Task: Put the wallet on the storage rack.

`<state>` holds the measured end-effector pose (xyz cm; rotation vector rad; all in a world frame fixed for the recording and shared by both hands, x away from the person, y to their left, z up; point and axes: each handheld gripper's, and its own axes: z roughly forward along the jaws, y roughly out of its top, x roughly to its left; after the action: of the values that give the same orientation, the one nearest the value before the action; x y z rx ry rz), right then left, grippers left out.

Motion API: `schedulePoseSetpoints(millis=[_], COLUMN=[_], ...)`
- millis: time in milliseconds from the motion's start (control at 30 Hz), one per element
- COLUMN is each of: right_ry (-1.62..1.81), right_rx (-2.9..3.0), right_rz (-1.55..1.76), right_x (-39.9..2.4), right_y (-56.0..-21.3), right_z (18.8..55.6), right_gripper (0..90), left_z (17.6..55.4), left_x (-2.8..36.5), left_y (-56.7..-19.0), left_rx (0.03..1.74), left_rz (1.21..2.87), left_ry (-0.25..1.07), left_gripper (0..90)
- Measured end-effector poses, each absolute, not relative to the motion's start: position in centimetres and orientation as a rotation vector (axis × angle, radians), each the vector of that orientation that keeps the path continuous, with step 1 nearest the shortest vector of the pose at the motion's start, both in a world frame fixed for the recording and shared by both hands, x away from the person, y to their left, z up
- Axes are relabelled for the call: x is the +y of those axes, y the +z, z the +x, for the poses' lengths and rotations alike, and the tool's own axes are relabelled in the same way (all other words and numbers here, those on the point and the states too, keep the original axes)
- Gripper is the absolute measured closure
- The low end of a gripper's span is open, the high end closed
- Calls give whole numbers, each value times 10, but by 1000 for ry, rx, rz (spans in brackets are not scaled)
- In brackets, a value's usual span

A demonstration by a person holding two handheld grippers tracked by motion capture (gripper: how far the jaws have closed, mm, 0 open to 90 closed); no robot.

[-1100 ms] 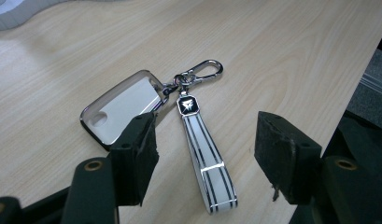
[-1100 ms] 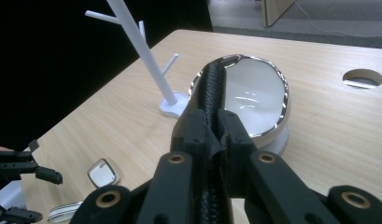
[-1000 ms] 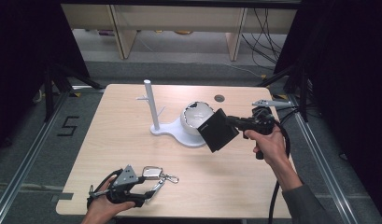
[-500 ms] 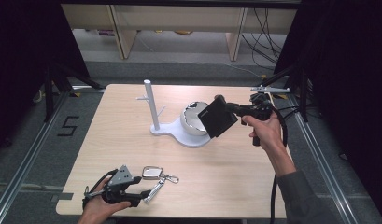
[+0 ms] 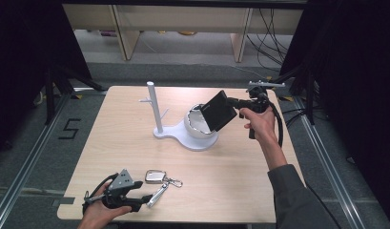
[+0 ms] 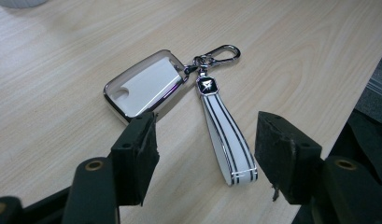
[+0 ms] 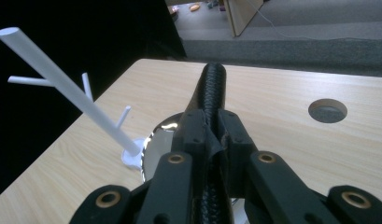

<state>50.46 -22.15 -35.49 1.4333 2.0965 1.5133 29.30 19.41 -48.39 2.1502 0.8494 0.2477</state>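
Black, thin wallet [image 5: 220, 111] looks light and stiff, clamped edgewise in the right gripper [image 5: 236, 102] above the dish; left gripper [image 6: 205, 140] gapes astride the key-fob strap [image 6: 227, 140] near the table's front edge

"5" on the floor [image 5: 70, 129] beside table

A pale wooden table [image 5: 221, 167] with a round hole [image 7: 327, 110] stands before wooden shelving [image 5: 121, 28].
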Motion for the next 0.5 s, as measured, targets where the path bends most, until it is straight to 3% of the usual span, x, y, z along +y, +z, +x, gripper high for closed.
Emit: schedulePoseSetpoints(millis=[500], right_ry=[1519], right_rx=[2033], right_rz=[1539], right_x=[-225], right_y=[-363], right_z=[517], right_gripper=[834], left_z=[293], left_x=[193], left_y=[-486], left_rx=[846], left_rz=[2158], left_ry=[233], left_gripper=[391])
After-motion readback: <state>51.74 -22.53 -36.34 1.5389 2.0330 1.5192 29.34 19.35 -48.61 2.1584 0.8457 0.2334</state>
